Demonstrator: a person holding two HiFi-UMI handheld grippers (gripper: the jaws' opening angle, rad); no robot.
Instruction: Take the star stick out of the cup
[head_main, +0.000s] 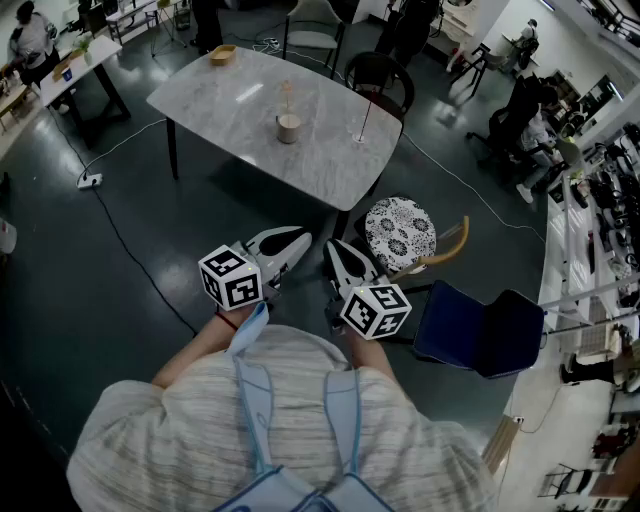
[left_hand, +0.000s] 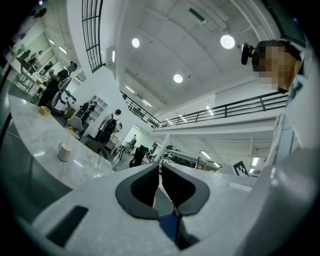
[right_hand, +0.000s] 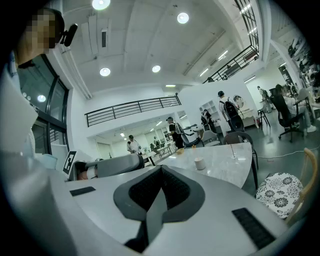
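Left gripper (head_main: 298, 240): jaws pressed together, empty, parked at my chest.
Right gripper (head_main: 337, 252): likewise.
Cup (head_main: 288, 128): mid-table (head_main: 200, 90), well apart from both; stick (head_main: 287, 98) stands upright inside.
I judge the approach not yet begun.

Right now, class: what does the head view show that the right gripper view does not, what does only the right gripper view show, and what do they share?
Only the head view: the blue chair, the power strip on the floor, and the star stick standing in the cup.
Only the right gripper view: the ceiling lights, the balcony railing, and the right gripper with its jaws pressed together.
Both: the marble table, the cup and the patterned stool.
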